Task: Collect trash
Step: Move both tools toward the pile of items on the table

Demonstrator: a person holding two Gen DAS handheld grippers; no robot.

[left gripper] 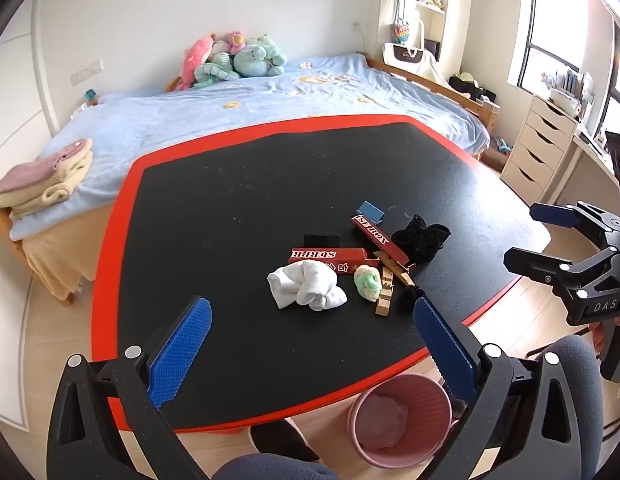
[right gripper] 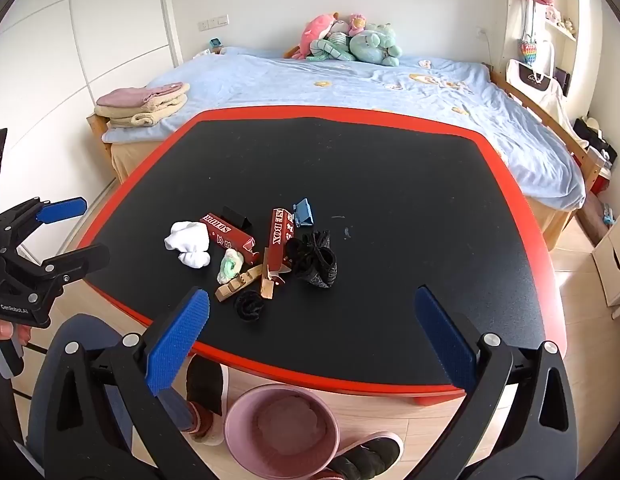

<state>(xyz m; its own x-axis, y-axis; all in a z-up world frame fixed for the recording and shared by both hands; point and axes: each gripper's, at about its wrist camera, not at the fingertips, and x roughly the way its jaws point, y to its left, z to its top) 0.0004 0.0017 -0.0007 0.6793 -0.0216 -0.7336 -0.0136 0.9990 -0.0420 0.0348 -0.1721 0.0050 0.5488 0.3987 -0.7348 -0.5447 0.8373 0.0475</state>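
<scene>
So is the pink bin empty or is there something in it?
Not empty: the pink bin, upright on the floor by the table, has a pale crumpled wad at its bottom.

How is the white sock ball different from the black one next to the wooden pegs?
The white sock bundle is bigger and lumpier; the small black sock ball is a tight little knot. The white one lies beside a red box, farther in; the black one sits nearer the table's red edge. Both are rolled fabric on the black tabletop.

A home bedroom: blue-sheeted bed (right gripper: pixel 350 88), plush toys (right gripper: pixel 346 40), drawer unit (left gripper: pixel 538 148) by window.
</scene>
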